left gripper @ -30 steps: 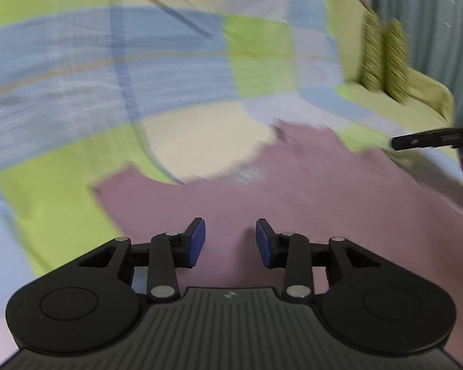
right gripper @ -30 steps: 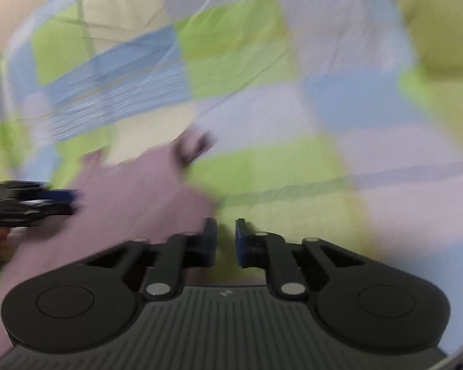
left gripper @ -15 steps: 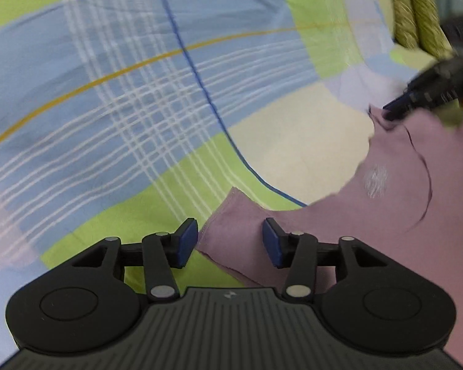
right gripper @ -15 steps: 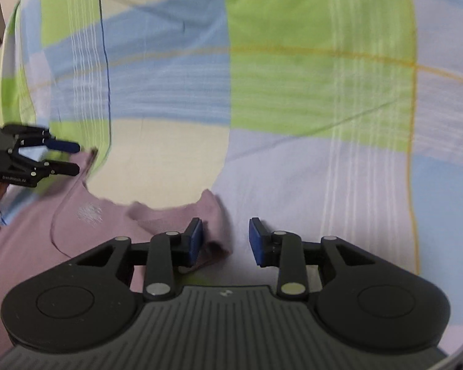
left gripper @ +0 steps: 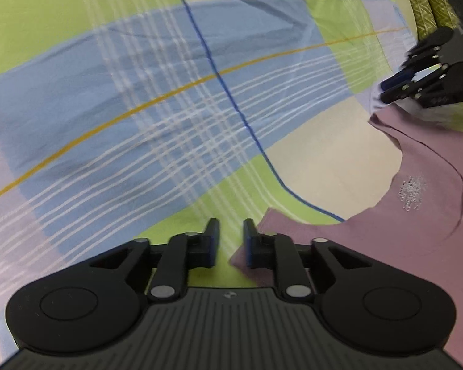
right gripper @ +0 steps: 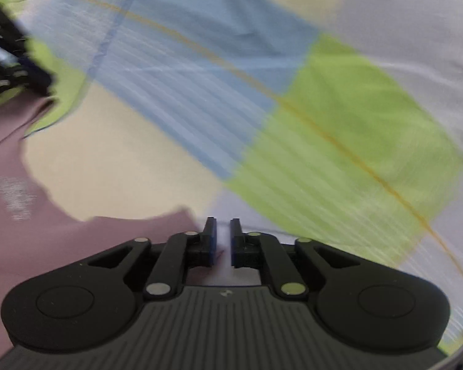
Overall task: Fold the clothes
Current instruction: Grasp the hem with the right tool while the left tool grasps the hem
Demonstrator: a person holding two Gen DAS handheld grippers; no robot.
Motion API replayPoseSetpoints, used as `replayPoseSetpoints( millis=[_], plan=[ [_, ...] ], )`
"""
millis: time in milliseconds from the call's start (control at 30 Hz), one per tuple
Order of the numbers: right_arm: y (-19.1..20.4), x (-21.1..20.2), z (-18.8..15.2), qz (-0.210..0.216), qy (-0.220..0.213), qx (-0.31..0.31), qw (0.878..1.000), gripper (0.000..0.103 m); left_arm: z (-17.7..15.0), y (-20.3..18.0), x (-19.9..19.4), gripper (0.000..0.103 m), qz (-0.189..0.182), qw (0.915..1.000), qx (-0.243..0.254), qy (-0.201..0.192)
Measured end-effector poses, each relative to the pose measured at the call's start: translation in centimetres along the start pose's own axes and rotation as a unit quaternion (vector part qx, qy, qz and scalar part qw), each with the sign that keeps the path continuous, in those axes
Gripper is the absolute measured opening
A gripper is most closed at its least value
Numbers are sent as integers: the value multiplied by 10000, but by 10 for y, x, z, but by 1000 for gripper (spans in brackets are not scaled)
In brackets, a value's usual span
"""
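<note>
1. Flat on the checked bedsheet (left gripper: 169,98) lies a mauve shirt (left gripper: 401,240), its neckline facing away from the cameras and its shoulder line running left to right between the two grippers.
2. Left gripper (left gripper: 230,240): fingers a narrow gap apart, only sheet between the tips; the right-hand finger (left gripper: 250,243) overlaps the shirt's shoulder corner, though contact cannot be judged.
3. Right gripper (right gripper: 222,240): fingers nearly together, a sliver of shirt edge showing low in the gap; blur hides whether it is pinched.
</note>
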State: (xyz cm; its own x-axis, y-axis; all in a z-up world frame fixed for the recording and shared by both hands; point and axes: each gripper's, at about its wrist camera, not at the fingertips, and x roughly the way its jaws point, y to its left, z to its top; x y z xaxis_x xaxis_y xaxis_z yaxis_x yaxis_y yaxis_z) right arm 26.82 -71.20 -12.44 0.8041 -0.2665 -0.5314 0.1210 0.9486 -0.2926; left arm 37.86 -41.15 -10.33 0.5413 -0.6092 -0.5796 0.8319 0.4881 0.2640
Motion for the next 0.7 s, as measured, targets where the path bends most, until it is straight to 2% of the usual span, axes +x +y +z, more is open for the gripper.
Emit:
replayPoseSetpoints(
  millis=[67,133,167,267,367,533,600,700],
  plan=[
    [-13,-28,-6,107,-135,469,9988,18,-6,2,-23,28,-92,9996,-247,-72],
    [-17,-57,-16,318,-210,699,9968,28,-15,2,-49,39,-250,9983,-518,-109],
    [-19,-77,-24,480,-236,808,9953,29,-22,-2,-68,40,-319,9974,-642,-117],
    [-9,-141,-62,988,-202,1337,9859,33,-44,-24,-121,43,-482,9962,-731,6],
    [9,-203,-106,1248,-120,1874,9742,35,-69,-47,-172,43,-543,9950,-828,157],
    [40,-303,-162,1221,-36,2221,9673,39,-111,-85,-252,44,-624,9891,-1309,247],
    [48,-336,-180,1163,8,2321,9657,40,-133,-109,-285,44,-732,9870,-1371,397],
    [57,-372,-205,1057,115,2468,9632,47,-158,-128,-314,44,-888,9827,-1531,552]
  ],
)
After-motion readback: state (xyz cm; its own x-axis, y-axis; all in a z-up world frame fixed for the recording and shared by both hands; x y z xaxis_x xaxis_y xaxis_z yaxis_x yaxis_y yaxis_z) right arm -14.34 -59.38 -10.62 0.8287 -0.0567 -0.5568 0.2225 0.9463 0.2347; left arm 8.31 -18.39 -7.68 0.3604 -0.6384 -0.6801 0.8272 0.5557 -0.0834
